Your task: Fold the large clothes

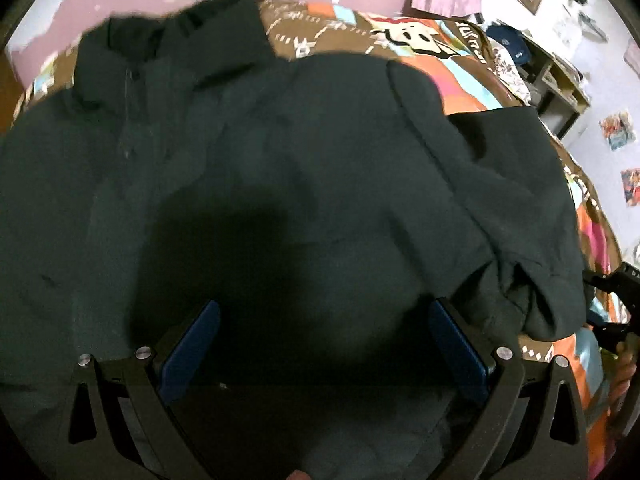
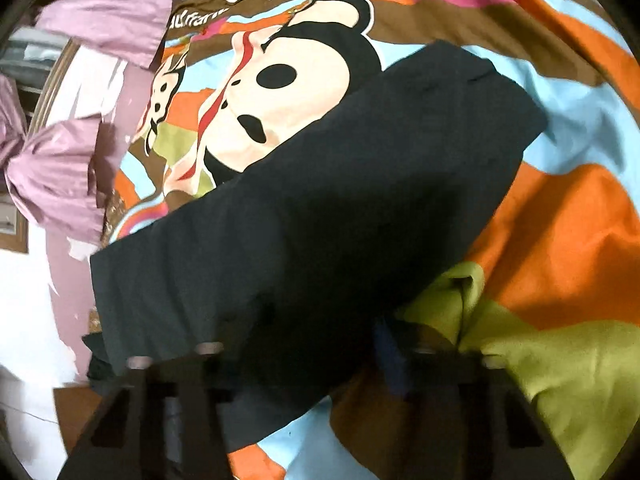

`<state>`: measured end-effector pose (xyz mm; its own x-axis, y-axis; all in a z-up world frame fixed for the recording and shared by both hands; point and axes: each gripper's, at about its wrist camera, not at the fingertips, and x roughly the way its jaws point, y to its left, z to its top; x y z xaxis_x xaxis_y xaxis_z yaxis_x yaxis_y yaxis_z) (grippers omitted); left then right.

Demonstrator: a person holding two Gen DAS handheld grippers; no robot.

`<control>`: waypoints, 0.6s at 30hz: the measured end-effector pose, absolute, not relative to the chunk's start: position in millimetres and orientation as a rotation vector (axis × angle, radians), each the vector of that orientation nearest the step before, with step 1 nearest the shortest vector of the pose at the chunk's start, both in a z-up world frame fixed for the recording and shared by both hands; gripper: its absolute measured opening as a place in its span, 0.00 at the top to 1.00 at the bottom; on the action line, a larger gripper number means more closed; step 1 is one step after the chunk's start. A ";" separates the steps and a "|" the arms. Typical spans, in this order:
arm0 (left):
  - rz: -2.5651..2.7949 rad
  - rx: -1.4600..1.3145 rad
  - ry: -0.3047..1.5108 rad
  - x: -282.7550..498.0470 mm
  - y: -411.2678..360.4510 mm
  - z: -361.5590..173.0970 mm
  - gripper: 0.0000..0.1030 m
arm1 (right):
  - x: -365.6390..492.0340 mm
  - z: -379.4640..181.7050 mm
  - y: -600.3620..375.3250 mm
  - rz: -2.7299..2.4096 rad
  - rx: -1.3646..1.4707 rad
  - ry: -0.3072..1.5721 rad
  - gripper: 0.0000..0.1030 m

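Jaws of the left gripper [image 1: 322, 344] stand wide apart above a dark green jacket [image 1: 280, 160] spread across a bed; nothing sits between the blue pads [image 1: 188, 348]. The jacket's collar lies toward the far left, a sleeve [image 1: 520, 220] bunched at the right edge. Jaws of the right gripper [image 2: 320, 364] are blurred and partly hidden by a flat dark sleeve [image 2: 320, 208] reaching between them, so whether they press on the cloth cannot be told. Beneath lies a bedspread [image 2: 560, 220] in orange, blue and green, printed with a cartoon monkey face [image 2: 288, 92]. Pink curtains [image 2: 60, 168] hang beyond.
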<state>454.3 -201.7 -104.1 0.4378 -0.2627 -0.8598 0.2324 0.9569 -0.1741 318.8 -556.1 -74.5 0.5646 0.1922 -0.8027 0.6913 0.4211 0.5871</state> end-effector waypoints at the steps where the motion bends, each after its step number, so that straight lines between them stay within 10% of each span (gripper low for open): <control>1: -0.308 -0.047 1.079 455.2 -198.5 -106.1 0.01 | 319.7 -72.4 -557.3 -0.381 1.130 0.937 0.78; 18: -0.209 -0.150 0.961 420.2 -72.7 -27.5 0.01 | 402.5 198.1 -321.4 -0.001 0.207 0.439 0.92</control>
